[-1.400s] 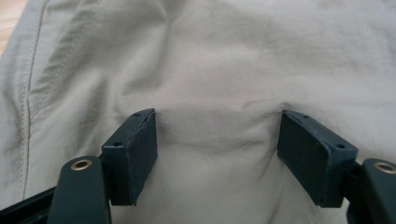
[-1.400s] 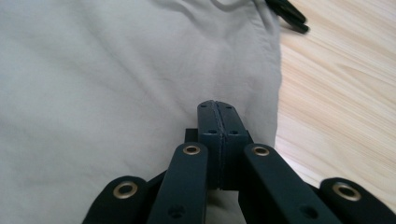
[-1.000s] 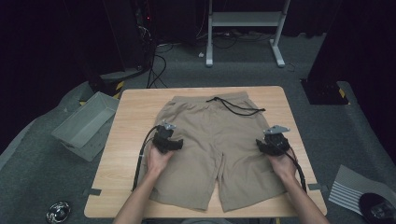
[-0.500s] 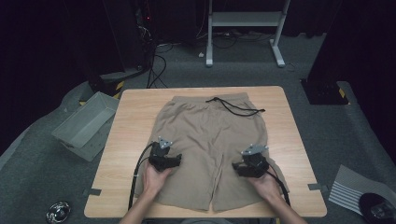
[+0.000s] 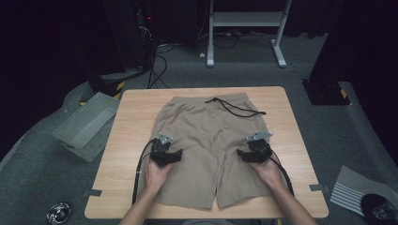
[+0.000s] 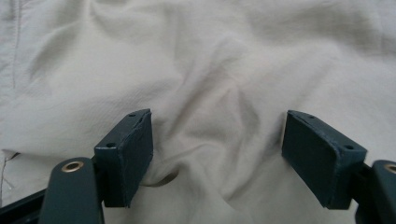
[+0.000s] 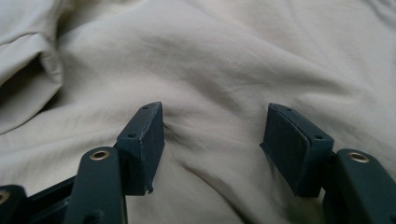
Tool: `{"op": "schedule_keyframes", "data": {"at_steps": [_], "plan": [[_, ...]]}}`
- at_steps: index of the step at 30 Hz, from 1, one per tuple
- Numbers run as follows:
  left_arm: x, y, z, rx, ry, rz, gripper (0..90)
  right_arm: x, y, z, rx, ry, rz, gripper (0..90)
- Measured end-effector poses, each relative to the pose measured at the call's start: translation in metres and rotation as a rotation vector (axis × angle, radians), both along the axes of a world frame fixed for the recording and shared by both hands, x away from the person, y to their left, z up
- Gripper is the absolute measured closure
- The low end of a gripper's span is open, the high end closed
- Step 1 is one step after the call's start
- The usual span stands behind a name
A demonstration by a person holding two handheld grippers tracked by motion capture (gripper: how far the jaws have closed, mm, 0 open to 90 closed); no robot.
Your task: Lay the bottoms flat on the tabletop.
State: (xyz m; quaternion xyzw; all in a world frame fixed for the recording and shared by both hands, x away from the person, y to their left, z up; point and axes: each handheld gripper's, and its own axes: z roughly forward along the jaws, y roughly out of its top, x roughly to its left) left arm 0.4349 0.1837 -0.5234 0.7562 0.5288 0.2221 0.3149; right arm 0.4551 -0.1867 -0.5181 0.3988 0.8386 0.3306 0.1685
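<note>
Both tongs (image 5: 179, 156) (image 5: 241, 153) on tan shorts (image 5: 211, 136)

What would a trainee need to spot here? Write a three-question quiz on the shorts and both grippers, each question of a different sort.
1. True or false: the left gripper has its jaws shut on the shorts.
2. Where does the black drawstring lie? A) at the waistband, on the table's far side B) at the leg hems C) off the table
3. Fill in: the right gripper is pressed on the fabric with jaws ____.

Key: 1 false, the jaws stand apart with a fold bunched between them; 2 A; 3 open.
</note>
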Motion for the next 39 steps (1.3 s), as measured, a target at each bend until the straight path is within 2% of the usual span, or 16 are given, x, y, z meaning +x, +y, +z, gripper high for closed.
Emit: {"op": "schedule_keyframes", "data": {"at_steps": [5, 8, 10, 13, 15, 16, 21, 22, 24, 26, 29, 32, 34, 35, 36, 39], "plan": [[0.035, 0.000, -0.001, -0.001, -0.006, 0.042, 23.8, 0.041, 0.005, -0.003, 0.019, -0.023, -0.010, 38.0], [0.034, 0.001, 0.000, 0.001, 0.001, 0.042, 24.1, 0.049, 0.003, -0.002, 0.013, -0.018, -0.029, 38.2], [0.024, 0.005, -0.001, 0.000, -0.008, 0.024, 24.5, 0.041, -0.002, -0.001, 0.002, -0.014, -0.048, 38.7], [0.008, 0.013, -0.001, 0.005, -0.015, 0.017, 25.2, 0.018, -0.013, -0.002, 0.000, -0.043, -0.054, 39.6], [0.000, 0.016, 0.001, 0.018, -0.003, 0.012, 25.2, 0.002, -0.023, -0.002, 0.018, -0.052, -0.070, 39.7], [-0.005, 0.018, 0.001, 0.017, -0.012, 0.009, 25.3, -0.006, -0.028, -0.002, 0.029, -0.061, -0.077, 40.4], [-0.026, 0.025, 0.002, 0.002, -0.001, -0.002, 25.7, -0.029, -0.044, -0.002, 0.016, -0.037, -0.071, 39.7], [-0.031, 0.027, 0.004, -0.006, -0.005, -0.004, 25.7, -0.033, -0.047, -0.001, 0.012, -0.046, -0.075, 39.6], [-0.045, 0.033, 0.008, -0.043, -0.027, -0.010, 25.8, -0.042, -0.057, 0.004, 0.049, -0.066, -0.089, 39.7], [-0.057, 0.039, 0.011, -0.045, -0.046, -0.011, 25.9, -0.053, -0.066, 0.008, 0.072, -0.081, -0.116, 39.7], [-0.071, 0.047, 0.010, -0.046, -0.062, -0.004, 26.0, -0.067, -0.076, 0.007, 0.036, -0.084, -0.137, 39.4], [-0.079, 0.053, 0.005, -0.031, -0.057, -0.002, 25.8, -0.075, -0.082, 0.002, 0.003, -0.087, -0.152, 38.6], [-0.081, 0.057, 0.000, -0.031, -0.046, 0.003, 25.3, -0.077, -0.084, -0.002, 0.011, -0.059, -0.162, 37.2], [-0.081, 0.059, -0.003, -0.029, -0.039, 0.001, 25.0, -0.077, -0.087, -0.004, 0.035, -0.040, -0.164, 36.4], [-0.082, 0.059, -0.005, -0.028, -0.043, 0.003, 24.3, -0.078, -0.089, -0.005, 0.058, -0.040, -0.173, 36.4], [-0.082, 0.059, -0.005, -0.024, -0.040, -0.007, 23.1, -0.081, -0.086, -0.005, 0.025, -0.061, -0.185, 35.9]]}}
